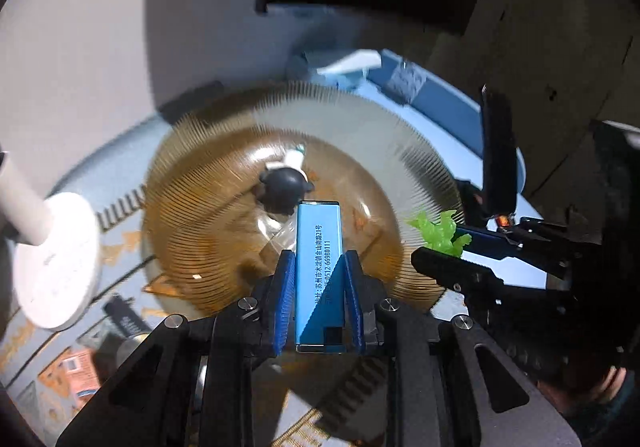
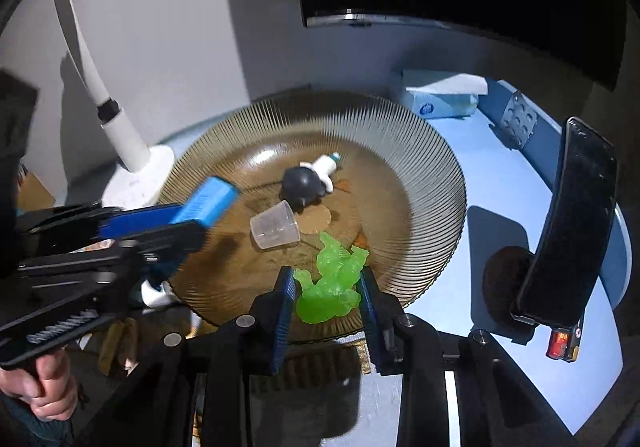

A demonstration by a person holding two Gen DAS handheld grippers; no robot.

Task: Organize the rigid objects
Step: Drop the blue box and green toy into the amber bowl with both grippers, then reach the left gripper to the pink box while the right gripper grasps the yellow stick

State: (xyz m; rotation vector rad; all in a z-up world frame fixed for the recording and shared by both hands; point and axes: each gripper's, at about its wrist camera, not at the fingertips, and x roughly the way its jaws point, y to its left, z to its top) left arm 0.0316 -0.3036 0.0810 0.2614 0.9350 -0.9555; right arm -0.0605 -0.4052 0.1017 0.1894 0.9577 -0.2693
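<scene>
**Both grippers loaded, hovering over the plate**

Left gripper (image 1: pixel 318 267) pinches a blue lighter (image 1: pixel 318 247) between its blue pads; the lighter's long axis runs straight out along the fingers, far end over the plate's middle. The right-wrist view shows the same lighter (image 2: pixel 210 201) coming in over the plate's left rim, tilted down toward the centre.

Right gripper (image 2: pixel 326 283) is closed on a green translucent figure (image 2: pixel 330 283), pads pressing both sides; it hangs over the near-right part of the ribbed amber glass plate (image 2: pixel 432 175).

In the plate already: a dark grey and white toy figure (image 2: pixel 306 183) near centre, and a small clear cup (image 2: pixel 274 229) lying on its side just near of it.

Key relation: both held things sit above the dish, w/ the plate directly below and ahead of each gripper. Lighter's tip points at the toy figure and cup, so a drop there prob. lands on them; bare plate lies to the near-left. The green figure has bare plate right under it, so the right hand looks better placed to release first.
</scene>
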